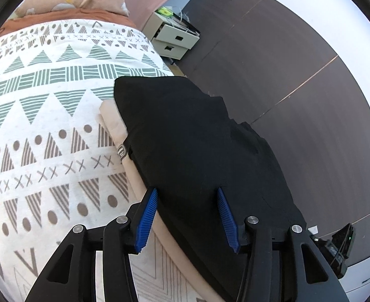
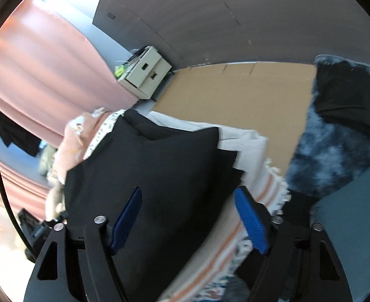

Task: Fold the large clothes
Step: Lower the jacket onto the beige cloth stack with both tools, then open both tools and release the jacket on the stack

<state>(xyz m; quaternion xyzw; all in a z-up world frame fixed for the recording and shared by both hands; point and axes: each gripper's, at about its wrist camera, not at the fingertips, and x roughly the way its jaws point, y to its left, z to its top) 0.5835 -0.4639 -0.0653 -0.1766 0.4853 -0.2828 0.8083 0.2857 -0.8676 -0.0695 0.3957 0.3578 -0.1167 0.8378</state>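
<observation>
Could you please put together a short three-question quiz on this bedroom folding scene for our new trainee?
1. True or false: the black garment lies on the bed, near its edge.
2. What stands by the dark wall beyond the bed: (a) a white two-drawer cabinet, (b) a green armchair, (c) a bicycle?
3. What pattern does the bedspread carry?

Key:
1. True.
2. (a).
3. Geometric rows of triangles, dots, crosses and striped blocks in green and brown on white.
</observation>
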